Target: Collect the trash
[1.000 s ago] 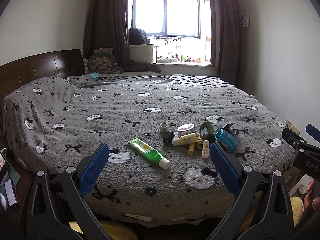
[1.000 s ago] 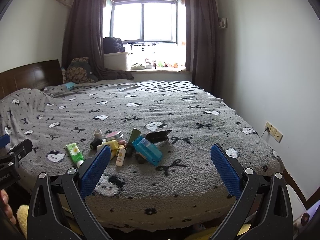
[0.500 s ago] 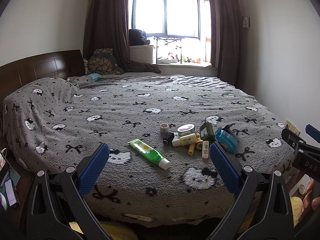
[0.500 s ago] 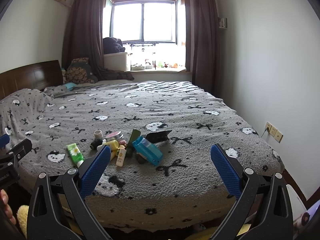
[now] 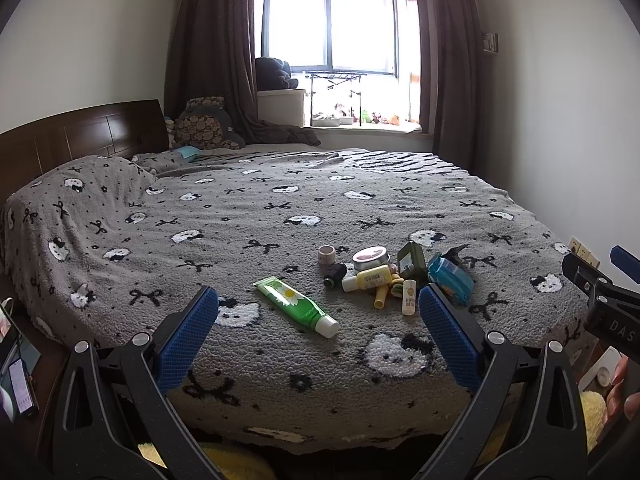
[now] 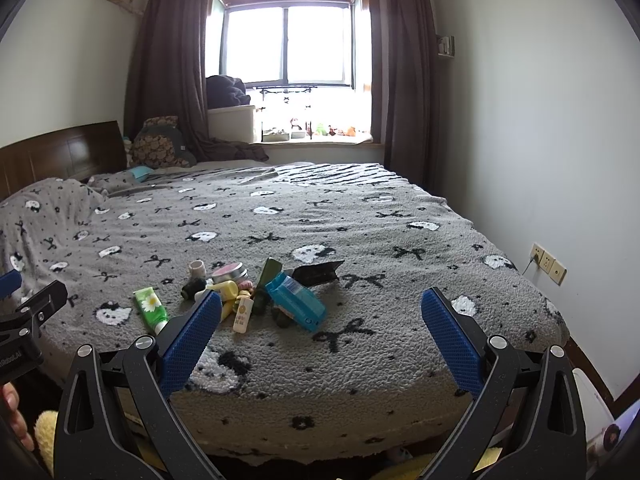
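Observation:
A heap of small items lies near the foot of the bed: a green tube, a yellow bottle, a round tin, a dark green box, a blue packet, a white stick and a dark folded wrapper. My left gripper hangs open before the bed's edge, short of the green tube. My right gripper is open too, below and right of the heap. Both hold nothing.
The grey patterned blanket covers the whole bed; a wooden headboard is at the left, a window behind. A wall socket sits on the right wall. A phone lies at the left, yellow fluffy fabric on the floor.

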